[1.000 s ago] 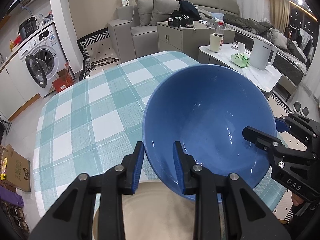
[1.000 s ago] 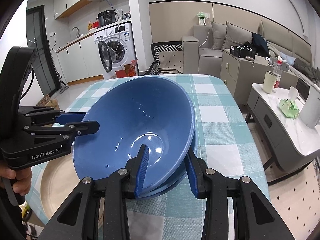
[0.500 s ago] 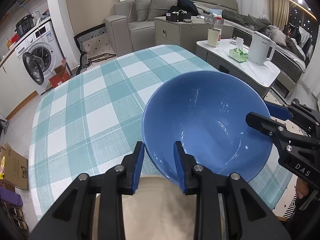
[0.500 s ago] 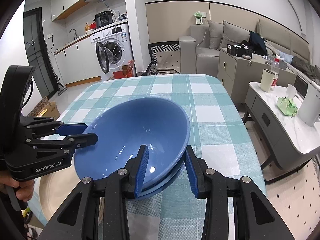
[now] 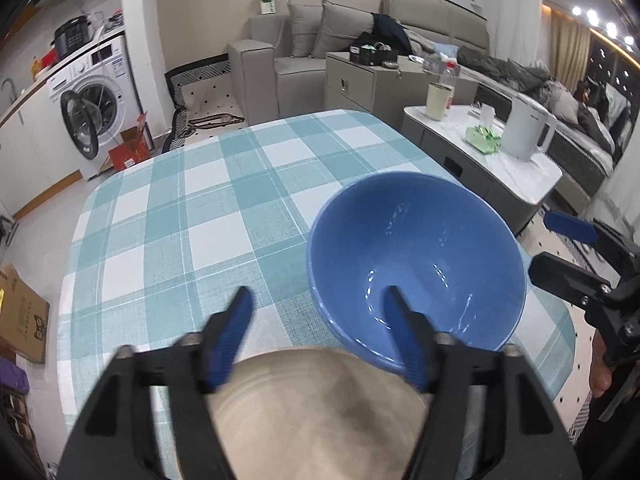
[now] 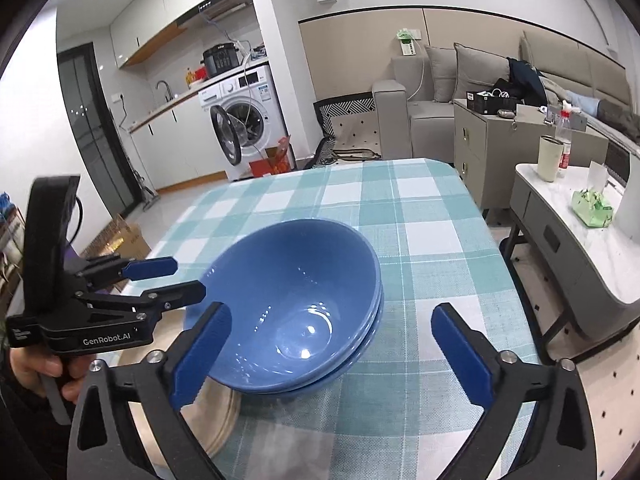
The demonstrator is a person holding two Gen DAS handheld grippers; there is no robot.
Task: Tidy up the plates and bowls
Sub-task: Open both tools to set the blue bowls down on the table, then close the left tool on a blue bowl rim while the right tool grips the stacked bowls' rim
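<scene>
Tools angled down at nested blue bowls (image 6: 296, 304); left tool (image 5: 316, 336) and right tool (image 6: 328, 352) opening, gripping nothing.

A washing machine (image 6: 244, 120), grey sofa (image 5: 304, 52) and white kettle (image 5: 526, 130) stand behind.

Both tools, the left tool (image 5: 316, 336) and the right tool (image 6: 332, 354), are opening off the top blue bowl's (image 6: 292, 300) rim, which now sits nested in the lower bowl (image 6: 360, 354)
</scene>
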